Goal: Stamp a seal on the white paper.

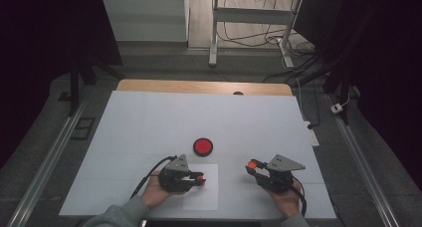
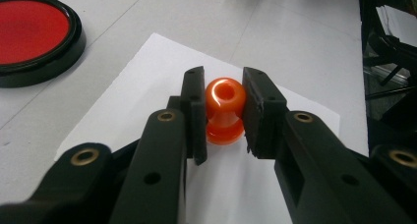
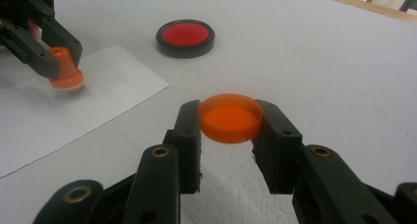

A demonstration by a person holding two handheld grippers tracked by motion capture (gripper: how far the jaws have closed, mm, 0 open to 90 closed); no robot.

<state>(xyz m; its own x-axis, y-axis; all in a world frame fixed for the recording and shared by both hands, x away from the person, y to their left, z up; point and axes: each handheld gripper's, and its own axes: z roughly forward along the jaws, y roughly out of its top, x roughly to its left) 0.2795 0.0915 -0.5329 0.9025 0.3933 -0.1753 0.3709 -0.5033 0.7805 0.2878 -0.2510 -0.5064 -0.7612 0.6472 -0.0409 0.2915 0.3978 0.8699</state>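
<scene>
My left gripper [image 2: 222,113] is shut on an orange stamp [image 2: 224,111], a small knobbed piece with a hole in its top; its base stands on a white sheet of paper [image 2: 162,62]. From above, that left gripper [image 1: 198,178] and stamp [image 1: 200,178] sit over the paper [image 1: 201,199]; the right gripper view shows the stamp [image 3: 65,69] pressed to the sheet [image 3: 108,86]. My right gripper [image 3: 228,118] is shut on a shallow orange cap [image 3: 230,117], held just above the table with its hollow side up. From above, the right gripper [image 1: 252,165] holds the cap [image 1: 253,163] right of the paper.
A round red ink pad in a black case [image 1: 203,146] lies open on the table beyond the paper, between the two grippers [image 3: 186,37]. The white table cover [image 1: 149,122] stretches to a wooden far edge [image 1: 199,85]. Cables and table legs stand on the floor behind.
</scene>
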